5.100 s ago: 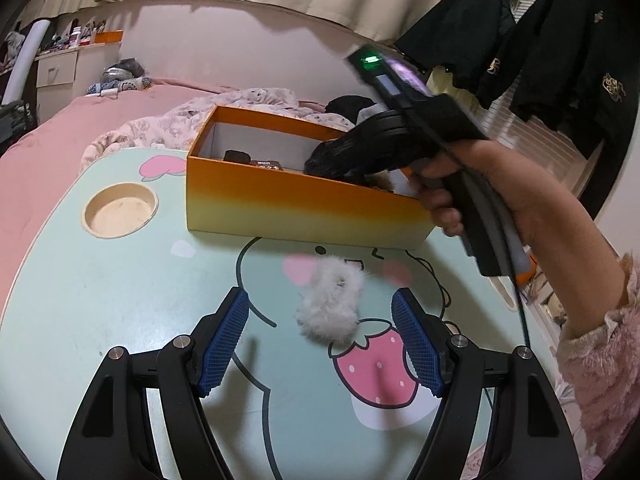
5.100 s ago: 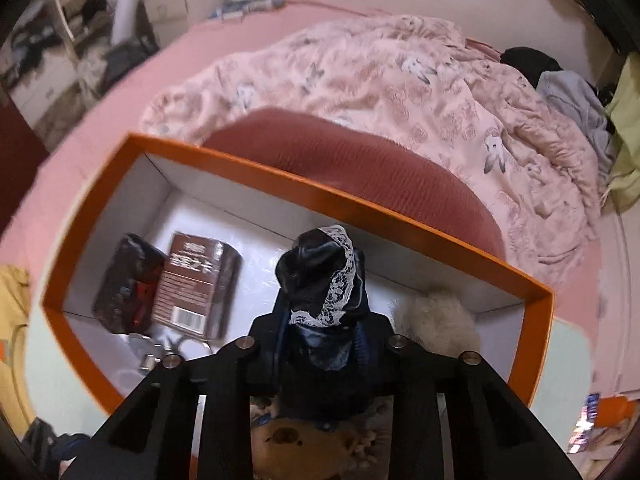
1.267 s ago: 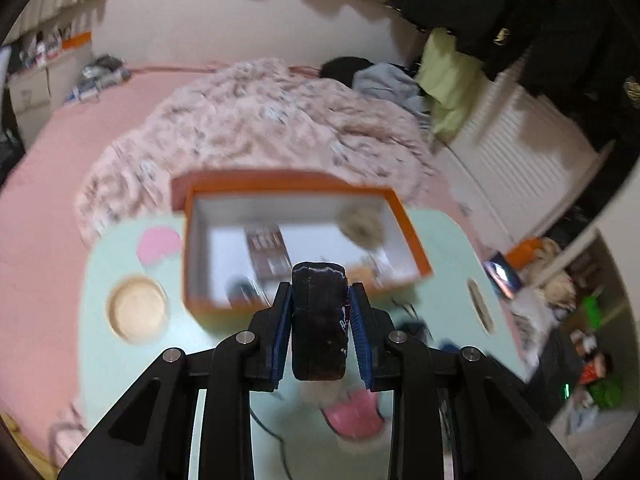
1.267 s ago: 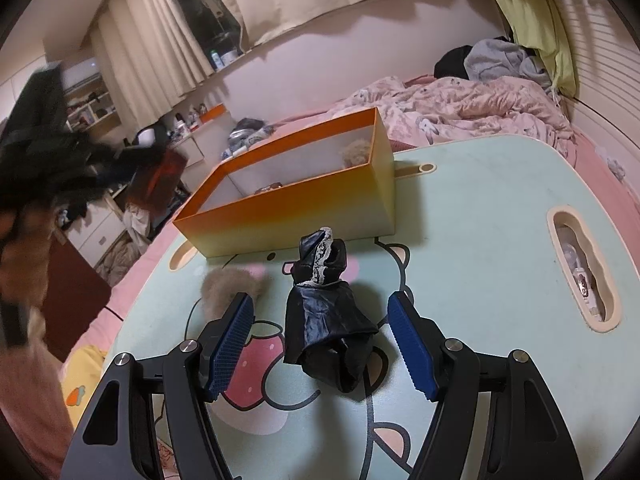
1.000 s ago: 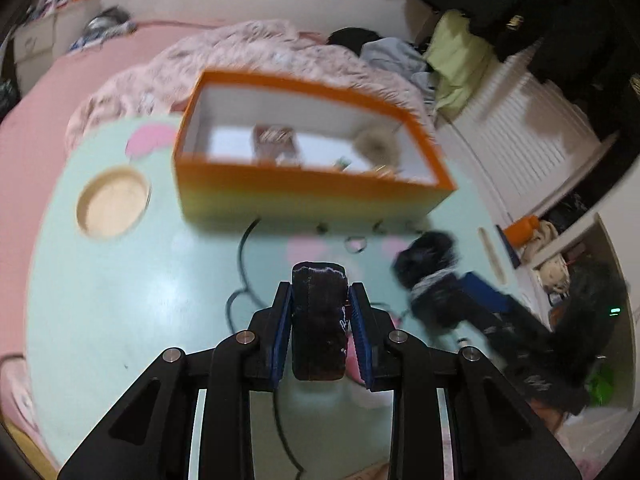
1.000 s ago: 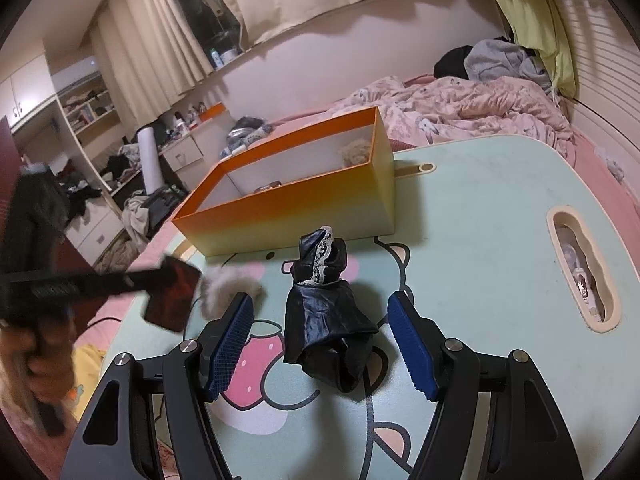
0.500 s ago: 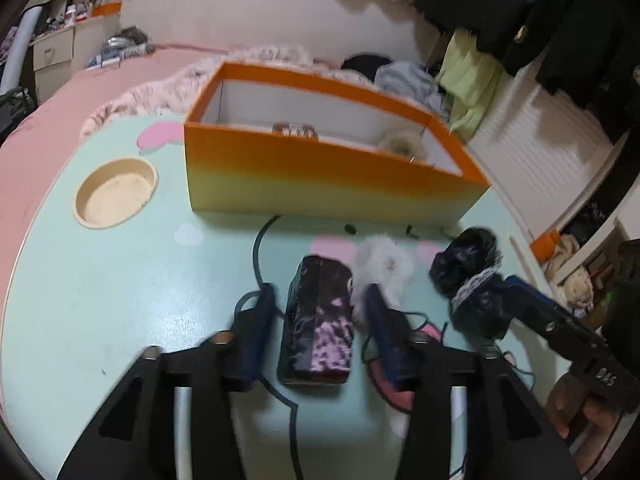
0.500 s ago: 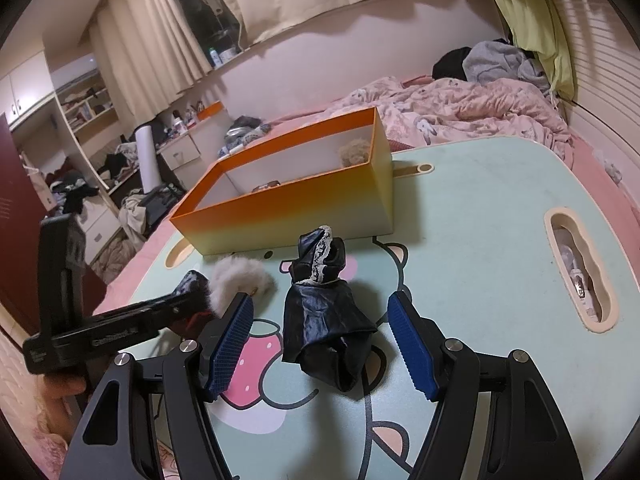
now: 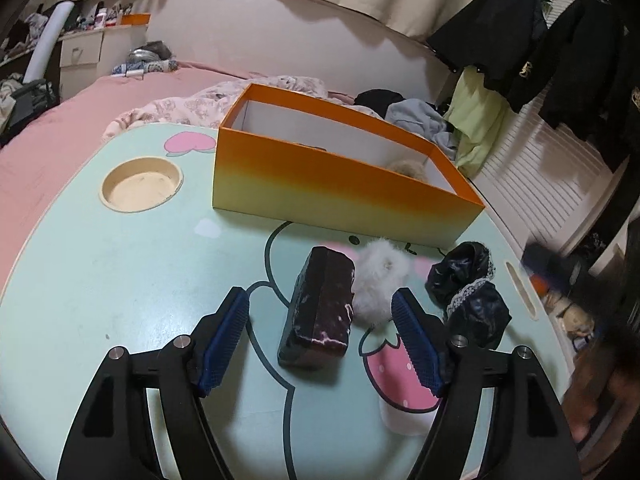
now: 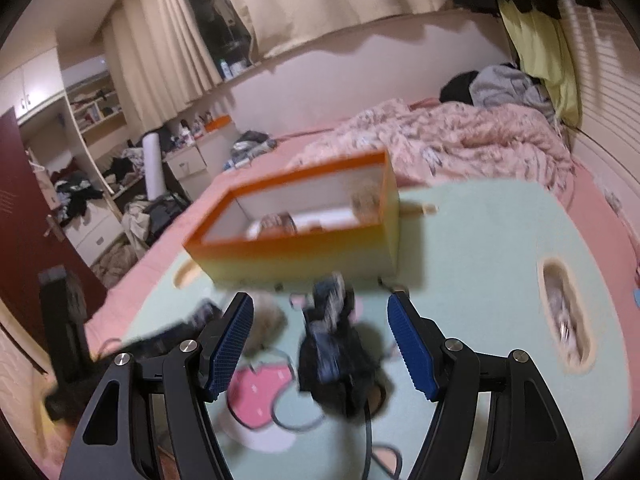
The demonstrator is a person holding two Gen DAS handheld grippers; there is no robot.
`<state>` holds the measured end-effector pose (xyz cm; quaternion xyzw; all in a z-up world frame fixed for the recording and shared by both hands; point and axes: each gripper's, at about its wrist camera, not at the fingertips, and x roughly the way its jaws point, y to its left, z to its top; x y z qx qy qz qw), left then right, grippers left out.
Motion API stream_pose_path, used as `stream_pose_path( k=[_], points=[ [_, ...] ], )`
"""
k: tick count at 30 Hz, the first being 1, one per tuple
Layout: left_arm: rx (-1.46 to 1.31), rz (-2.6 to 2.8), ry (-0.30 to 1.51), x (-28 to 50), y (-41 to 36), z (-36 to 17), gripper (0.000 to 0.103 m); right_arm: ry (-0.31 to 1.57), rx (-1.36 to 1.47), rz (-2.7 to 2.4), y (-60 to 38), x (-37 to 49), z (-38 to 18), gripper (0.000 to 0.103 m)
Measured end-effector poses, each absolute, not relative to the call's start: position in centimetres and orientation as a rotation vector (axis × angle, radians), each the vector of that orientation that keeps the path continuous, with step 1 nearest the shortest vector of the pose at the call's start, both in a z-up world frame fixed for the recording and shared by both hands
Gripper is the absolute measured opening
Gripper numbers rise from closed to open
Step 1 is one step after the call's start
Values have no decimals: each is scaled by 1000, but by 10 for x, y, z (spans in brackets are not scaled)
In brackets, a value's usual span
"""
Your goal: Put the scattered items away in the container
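A dark maroon packet (image 9: pixel 320 308) lies on the mint table (image 9: pixel 120 280), between the pads of my left gripper (image 9: pixel 319 294). Its jaws are opening and the pads stand clear of the packet. A white fluffy pompom (image 9: pixel 382 276) lies just right of the packet, and a black lace garment (image 9: pixel 468 292) further right. The orange box (image 9: pixel 340 184) stands behind them, with a fluffy ball and small items inside. My right gripper (image 10: pixel 319 300) hangs open above the black garment (image 10: pixel 332 352), which lies on the table in a blurred view. The box (image 10: pixel 300 256) is beyond it.
The table has a round recess (image 9: pixel 140 184) at the left and an oval slot (image 10: pixel 564 320) at the right. A bed with a pink quilt (image 10: pixel 460 144) runs behind the table. Dark clothes (image 9: pixel 520 40) hang at the right. The other hand-held gripper (image 10: pixel 64 320) shows blurred at the left.
My left gripper came down to the table, opened and let go of the dark packet, which now lies flat. The right gripper has lifted, still open, with the garment left on the table.
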<state>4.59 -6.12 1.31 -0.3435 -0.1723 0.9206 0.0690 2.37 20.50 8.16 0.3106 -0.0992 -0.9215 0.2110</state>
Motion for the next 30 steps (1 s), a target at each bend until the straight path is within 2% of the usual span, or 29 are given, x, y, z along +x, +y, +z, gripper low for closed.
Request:
stream_pose_path(
  k=[4,8,10,14,22,23,24,25,30],
  points=[
    [-1023,2793,-477,48,-56,15,74,-102,844,-2603,190,-8,126,70],
    [-1011,2795,-451,49,-51,16,74,39,980,-2526,154,-67,145,69],
    [-999,2798,-448,49,-51,17,74,39,1101,-2429,133,-96,138,64],
    [-976,2808,-460,51,-54,19,74,-31,1324,-2207,85,-145,113,63],
    [-935,2834,-462,56,-60,22,74,124,1634,-2109,19,-191,45,65],
    [-930,2837,-464,56,-61,22,74,169,1636,-2114,14,-189,42,62],
    [-926,2841,-467,56,-63,23,74,229,1616,-2141,11,-186,43,48],
    [-925,2844,-473,56,-64,22,74,270,1609,-2161,11,-183,44,41],
    [-953,2825,-538,53,-71,16,74,186,1496,-2205,35,-170,71,41]
  ],
)
